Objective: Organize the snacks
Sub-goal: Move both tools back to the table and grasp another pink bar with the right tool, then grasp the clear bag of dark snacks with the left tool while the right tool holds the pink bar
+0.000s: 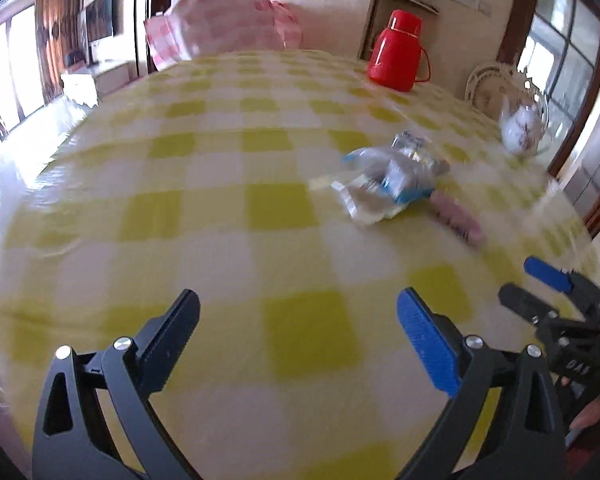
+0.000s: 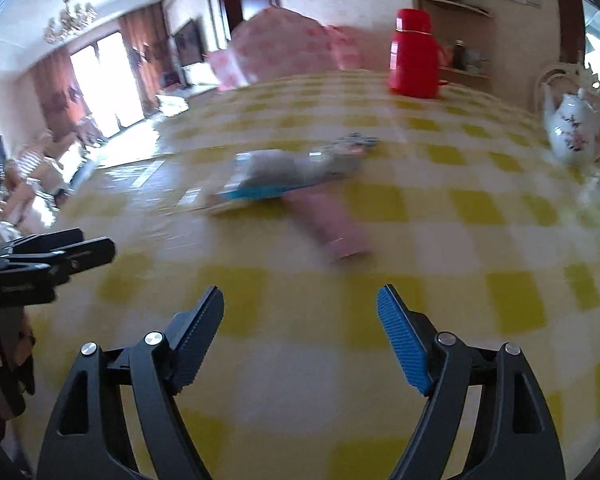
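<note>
Worktop (image 1: 204, 208), yellow-checked cloth: snack packets (image 1: 392, 184) heaped mid-surface, pink tube (image 2: 332, 224) touching them; red flask (image 1: 398, 52) and teapot (image 2: 576, 132) behind; left gripper (image 1: 298, 316) and right gripper (image 2: 300, 312) both spread, empty

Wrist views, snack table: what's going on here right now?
A person holds a two-finger gripper in each hand over a table with a yellow checked tablecloth. Both the left gripper and the right gripper are open and hold nothing. A small pile of snack packets with a pink tube-shaped pack beside it lies ahead on the cloth, untouched. A red thermos and a white teapot stand further back. The views are motion-blurred, so the labels cannot be read.
</note>
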Tool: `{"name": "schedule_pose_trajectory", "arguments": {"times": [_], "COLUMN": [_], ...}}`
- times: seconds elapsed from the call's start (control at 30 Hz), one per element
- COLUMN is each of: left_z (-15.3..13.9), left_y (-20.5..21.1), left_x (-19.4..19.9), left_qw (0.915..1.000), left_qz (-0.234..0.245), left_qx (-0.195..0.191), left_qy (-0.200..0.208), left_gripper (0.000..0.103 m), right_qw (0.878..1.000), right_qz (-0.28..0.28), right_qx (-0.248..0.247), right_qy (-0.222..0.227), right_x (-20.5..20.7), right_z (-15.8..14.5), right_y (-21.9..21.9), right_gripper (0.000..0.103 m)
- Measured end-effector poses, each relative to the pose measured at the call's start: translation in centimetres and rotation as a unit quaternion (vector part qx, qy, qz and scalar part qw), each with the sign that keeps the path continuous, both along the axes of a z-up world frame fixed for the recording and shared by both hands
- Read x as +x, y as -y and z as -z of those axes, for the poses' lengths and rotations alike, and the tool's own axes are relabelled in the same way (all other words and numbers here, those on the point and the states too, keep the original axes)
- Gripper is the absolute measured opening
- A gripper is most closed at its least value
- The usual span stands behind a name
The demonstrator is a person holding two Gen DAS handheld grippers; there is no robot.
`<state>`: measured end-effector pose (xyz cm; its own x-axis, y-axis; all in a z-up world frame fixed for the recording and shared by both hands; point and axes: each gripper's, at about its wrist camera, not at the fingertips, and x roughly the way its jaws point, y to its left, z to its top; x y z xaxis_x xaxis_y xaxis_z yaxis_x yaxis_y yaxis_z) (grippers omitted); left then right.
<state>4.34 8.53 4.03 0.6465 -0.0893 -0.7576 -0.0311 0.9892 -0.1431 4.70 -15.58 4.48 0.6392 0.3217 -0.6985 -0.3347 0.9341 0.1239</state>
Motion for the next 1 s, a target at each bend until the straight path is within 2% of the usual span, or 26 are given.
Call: {"name": "schedule_pose_trajectory", "arguments": {"times": [0.07, 0.17, 0.43, 0.47, 0.5, 0.53, 0.57, 0.63, 0.7, 0.8, 0.87, 0.9, 0.93, 1.0], "left_z": [0.6, 1.2, 1.6, 1.5, 1.4, 1.2, 0.9, 0.3, 0.0, -0.4, -0.6, -0.5, -0.2, 0.5], "left_y": [0.7, 1.7, 2.9, 3.1, 3.3, 3.4, 3.6, 4.2, 4.9, 6.8, 8.8, 10.0, 11.2, 12.0], "left_x": [1.8, 3.1, 4.3, 4.6, 4.9, 5.1, 5.6, 6.7, 8.1, 11.1, 13.1, 13.9, 14.6, 15.8], "left_qw": [0.9999, 0.9998, 0.9995, 0.9994, 0.9994, 0.9993, 0.9992, 0.9987, 0.9978, 0.9918, 0.9738, 0.9566, 0.931, 0.9046], "left_qz": [-0.002, 0.006, 0.03, 0.031, 0.033, 0.034, 0.039, 0.048, 0.064, 0.124, 0.212, 0.259, 0.305, 0.343], "left_qx": [-0.016, -0.02, 0.012, 0.012, 0.012, 0.012, 0.011, 0.014, 0.017, 0.033, 0.082, 0.132, 0.2, 0.252], "left_qy": [0.001, 0.001, -0.003, -0.002, 0.001, 0.002, 0.005, 0.01, 0.007, -0.001, -0.009, -0.015, -0.013, -0.023], "left_gripper": [0.099, 0.099, 0.099, 0.099, 0.099, 0.099, 0.099, 0.101, 0.101, 0.101, 0.101, 0.101, 0.101, 0.101], "right_qw": [1.0, 0.999, 0.996, 0.994, 0.994, 0.994, 0.994, 0.995, 0.998, 0.999, 0.999, 0.998, 0.998, 0.997], "right_qz": [0.011, 0.006, -0.06, -0.069, -0.075, -0.081, -0.083, -0.062, -0.039, -0.015, -0.005, -0.003, 0.0, 0.006], "right_qx": [-0.012, -0.021, -0.056, -0.065, -0.068, -0.064, -0.061, -0.064, -0.042, -0.015, 0.004, 0.016, 0.031, 0.047], "right_qy": [-0.008, -0.023, -0.04, -0.046, -0.049, -0.043, -0.039, -0.037, -0.04, -0.046, -0.047, -0.053, -0.057, -0.055], "right_x": [2.4, 5.3, 10.8, 11.1, 11.2, 10.8, 10.3, 9.4, 8.2, 6.1, 4.5, 4.0, 3.5, 2.6], "right_z": [0.6, 0.9, 1.9, 2.1, 2.3, 2.0, 1.9, 1.8, 1.5, 1.3, 1.3, 1.5, 1.5, 1.4], "right_y": [0.7, 0.6, -3.6, -4.0, -4.3, -4.3, -4.1, -3.5, -1.9, 0.5, 2.0, 2.6, 3.1, 3.8], "right_gripper": [0.077, 0.077, 0.076, 0.072, 0.058, 0.03, 0.02, 0.02, 0.02, 0.02, 0.02, 0.02, 0.02, 0.02]}}
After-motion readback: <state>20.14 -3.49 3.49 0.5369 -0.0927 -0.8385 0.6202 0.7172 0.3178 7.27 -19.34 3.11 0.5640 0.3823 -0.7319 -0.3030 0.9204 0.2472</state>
